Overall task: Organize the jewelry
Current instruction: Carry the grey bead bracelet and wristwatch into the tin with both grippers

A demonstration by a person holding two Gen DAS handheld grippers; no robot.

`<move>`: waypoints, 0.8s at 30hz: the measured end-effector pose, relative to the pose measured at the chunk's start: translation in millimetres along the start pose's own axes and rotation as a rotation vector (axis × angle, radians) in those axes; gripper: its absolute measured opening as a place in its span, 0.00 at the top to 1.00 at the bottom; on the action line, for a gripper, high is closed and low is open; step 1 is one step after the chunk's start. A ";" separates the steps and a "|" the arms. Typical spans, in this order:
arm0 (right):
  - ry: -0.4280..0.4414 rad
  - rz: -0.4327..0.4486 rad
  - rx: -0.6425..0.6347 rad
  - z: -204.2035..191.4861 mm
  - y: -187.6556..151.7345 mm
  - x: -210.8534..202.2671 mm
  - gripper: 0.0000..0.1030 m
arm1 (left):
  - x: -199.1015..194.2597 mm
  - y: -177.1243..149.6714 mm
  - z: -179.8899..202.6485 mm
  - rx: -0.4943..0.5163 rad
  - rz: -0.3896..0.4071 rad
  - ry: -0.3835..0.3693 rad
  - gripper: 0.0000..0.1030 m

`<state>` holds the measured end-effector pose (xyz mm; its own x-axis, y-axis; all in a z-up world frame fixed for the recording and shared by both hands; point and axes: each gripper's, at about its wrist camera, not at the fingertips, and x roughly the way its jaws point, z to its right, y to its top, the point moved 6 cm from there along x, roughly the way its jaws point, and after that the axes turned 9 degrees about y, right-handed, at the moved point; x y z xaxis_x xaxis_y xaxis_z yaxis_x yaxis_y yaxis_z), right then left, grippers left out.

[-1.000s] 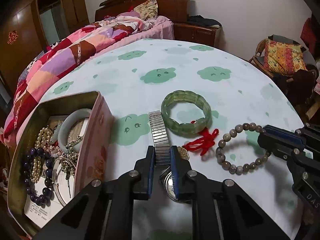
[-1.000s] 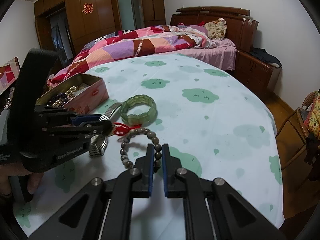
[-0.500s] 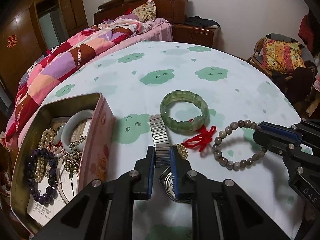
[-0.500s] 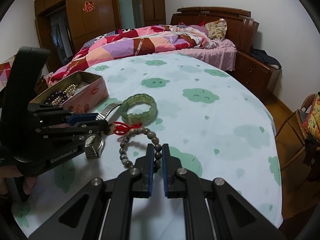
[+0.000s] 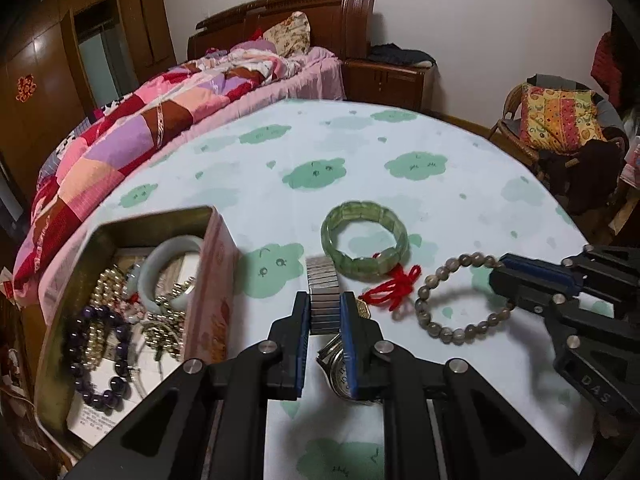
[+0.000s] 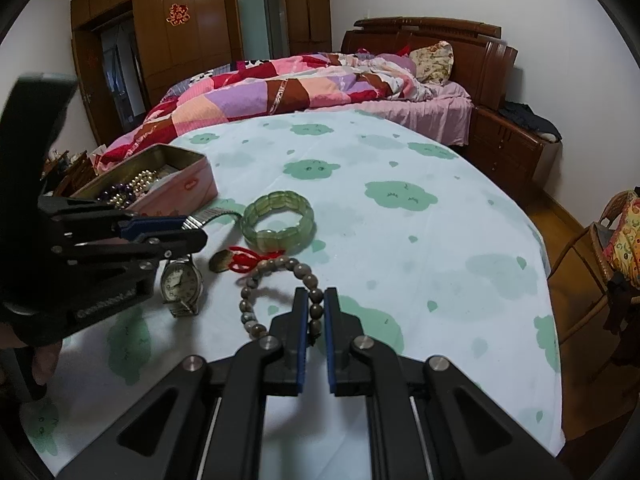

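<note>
my left gripper (image 5: pixel 325 312) is clamped on the ribbed steel expansion band of the round silver wristwatch (image 6: pixel 181 280), whose pale dial lies face up on the cloud-print tablecloth (image 5: pixel 312 152), just below the pads. my right gripper (image 6: pixel 316 312) is pinched shut on one side of the grey-brown round-bead bracelet (image 5: pixel 460 300), which also lies flat on the cloth. so both pieces are gripped but neither looks lifted yet; i judge this the pick-up stage, with the carry to the box to come.

the open pink metal tin with the gold-toned inside (image 5: pixel 218 280) sits just to the left of the watch. it already holds a pale jade bangle (image 5: pixel 170 264), pearl strands and a dark purple bead bracelet (image 5: pixel 96 356) in a loose tangle.

next i'd raise the watch straight up so the springy band doesn't drag, clear the tin's wall, and let go over a free patch. the band is smooth and slick, so it may slide in the pads. the beads are on elastic and will sag.

left on the cloth: a chunky translucent green stone-segment bracelet (image 5: pixel 364 240) and a red knotted cord with a brass charm (image 5: pixel 394 288), lying between the two.
</note>
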<state>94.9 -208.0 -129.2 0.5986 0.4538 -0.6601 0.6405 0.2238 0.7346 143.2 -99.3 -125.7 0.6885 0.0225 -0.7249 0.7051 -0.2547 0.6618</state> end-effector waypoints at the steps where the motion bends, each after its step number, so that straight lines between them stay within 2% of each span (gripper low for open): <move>1: 0.005 0.007 0.001 -1.1 1.7 -1.4 0.91 | -4.3 1.0 -1.0 0.000 0.009 0.001 0.86; 8: 0.014 0.076 -0.040 -16.9 28.0 -23.7 0.91 | -44.5 15.6 -21.0 -0.025 0.089 0.003 0.86; 15: 0.054 0.132 -0.093 -39.4 59.5 -35.6 0.91 | -89.5 30.6 -60.1 -0.071 0.185 0.034 0.86; 24: 0.148 0.141 -0.159 -83.3 86.4 -21.2 0.91 | -104.1 21.0 -124.3 -0.141 0.202 0.129 0.86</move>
<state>97.5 -126.4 -38.7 0.5919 0.6088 -0.5282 0.4653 0.2771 0.8407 107.5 13.1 -12.6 0.8272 0.1106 -0.5510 0.5617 -0.1298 0.8171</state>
